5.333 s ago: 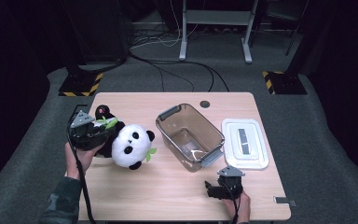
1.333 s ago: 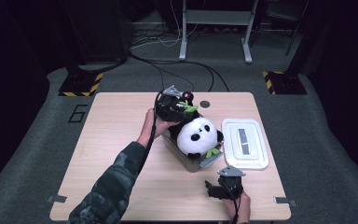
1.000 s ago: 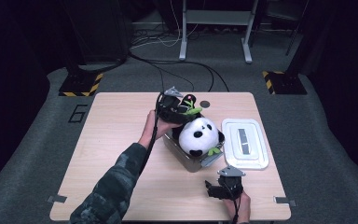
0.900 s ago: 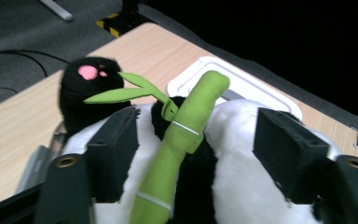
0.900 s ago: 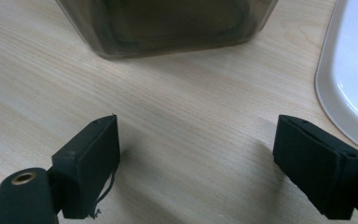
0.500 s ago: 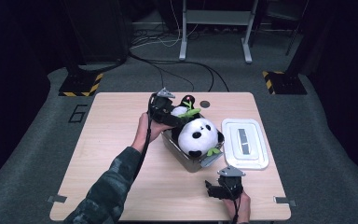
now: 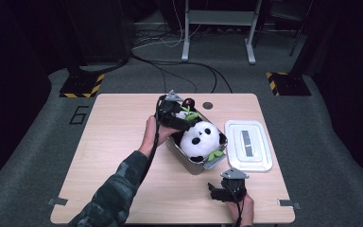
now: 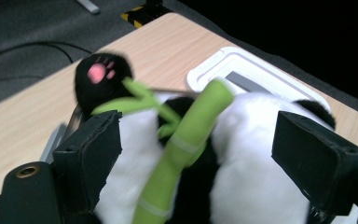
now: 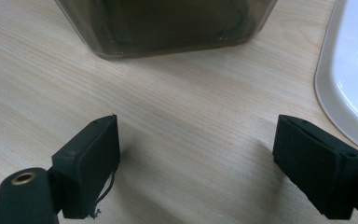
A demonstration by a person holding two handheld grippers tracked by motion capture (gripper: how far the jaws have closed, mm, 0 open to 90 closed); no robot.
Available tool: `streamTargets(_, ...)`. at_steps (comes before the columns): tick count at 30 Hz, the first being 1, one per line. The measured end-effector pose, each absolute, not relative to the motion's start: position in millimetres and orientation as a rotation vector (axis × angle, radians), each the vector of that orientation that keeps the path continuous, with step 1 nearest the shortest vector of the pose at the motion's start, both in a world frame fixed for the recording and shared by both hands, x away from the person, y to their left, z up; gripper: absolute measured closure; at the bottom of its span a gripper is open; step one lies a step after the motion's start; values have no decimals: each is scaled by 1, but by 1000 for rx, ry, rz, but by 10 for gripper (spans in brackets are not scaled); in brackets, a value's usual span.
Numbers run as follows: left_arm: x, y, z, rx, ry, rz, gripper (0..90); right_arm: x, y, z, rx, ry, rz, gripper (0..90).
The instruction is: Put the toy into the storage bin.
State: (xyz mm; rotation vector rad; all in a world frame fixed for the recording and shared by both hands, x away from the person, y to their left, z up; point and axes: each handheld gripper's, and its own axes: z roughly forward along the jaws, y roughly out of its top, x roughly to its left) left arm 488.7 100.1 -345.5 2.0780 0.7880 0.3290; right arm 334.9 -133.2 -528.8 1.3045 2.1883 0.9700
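Observation:
A black-and-white plush panda (image 7: 199, 139) with a green bamboo stalk (image 8: 191, 135) lies in the clear plastic container (image 7: 189, 164) at mid-table. My left gripper (image 7: 182, 118) hovers at the container's far left end. Its jaws have just been opening, and they now stand wide on either side of the panda (image 8: 251, 177) without pressing it. My left gripper (image 8: 205, 154) looks along the plush toward the white lid (image 8: 242, 74). My right gripper (image 7: 223, 185) rests open on the table near the front edge. Nothing but bare wood lies between the fingers of my right gripper (image 9: 196, 163).
The white lid (image 7: 248, 144) lies flat to the right of the container, and its edge (image 9: 349, 70) is close to my right gripper. The container wall (image 9: 168, 28) stands just ahead of that gripper. A small dark disc (image 7: 208, 105) sits near the table's far edge.
The left hand carried the panda from the table's left side into the container, then released it. The left gripper has drawn slightly left. The right gripper has stayed put.

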Motion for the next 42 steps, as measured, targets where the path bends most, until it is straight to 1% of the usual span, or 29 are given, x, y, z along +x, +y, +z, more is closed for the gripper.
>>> streamTargets(3,492,84,-349,2129,782,356,154,335,-133,-529,1305,2184,970,142)
streamTargets(5,495,76,-355,2169,780,349,164,335,-133,-529,1305,2185,974,142)
streamTargets(12,497,66,-368,2212,794,333,182,335,-133,-529,1306,2183,973,142)
streamTargets(15,498,67,-369,2200,798,312,182,335,-133,-529,1303,2185,970,142)
streamTargets(19,497,78,-360,2096,804,347,257,335,-133,-529,1304,2184,971,142)
streamTargets(22,499,84,-357,2057,830,381,293,335,-134,-529,1294,2192,968,142)
streamTargets(24,505,89,-359,2053,856,370,292,335,-134,-529,1294,2191,968,142)
streamTargets(25,510,91,-365,2058,878,322,290,335,-134,-529,1294,2194,967,143)
streamTargets(28,514,89,-371,2078,892,284,295,335,-133,-529,1299,2193,972,143)
streamTargets(29,517,85,-378,2100,912,254,299,335,-133,-529,1298,2192,972,143)
streamTargets(35,522,83,-388,2106,978,209,307,335,-133,-529,1300,2190,974,144)
streamTargets(39,522,81,-389,2128,986,219,307,335,-134,-529,1300,2191,975,144)
streamTargets(42,519,83,-384,2112,972,234,302,335,-133,-529,1300,2190,974,145)
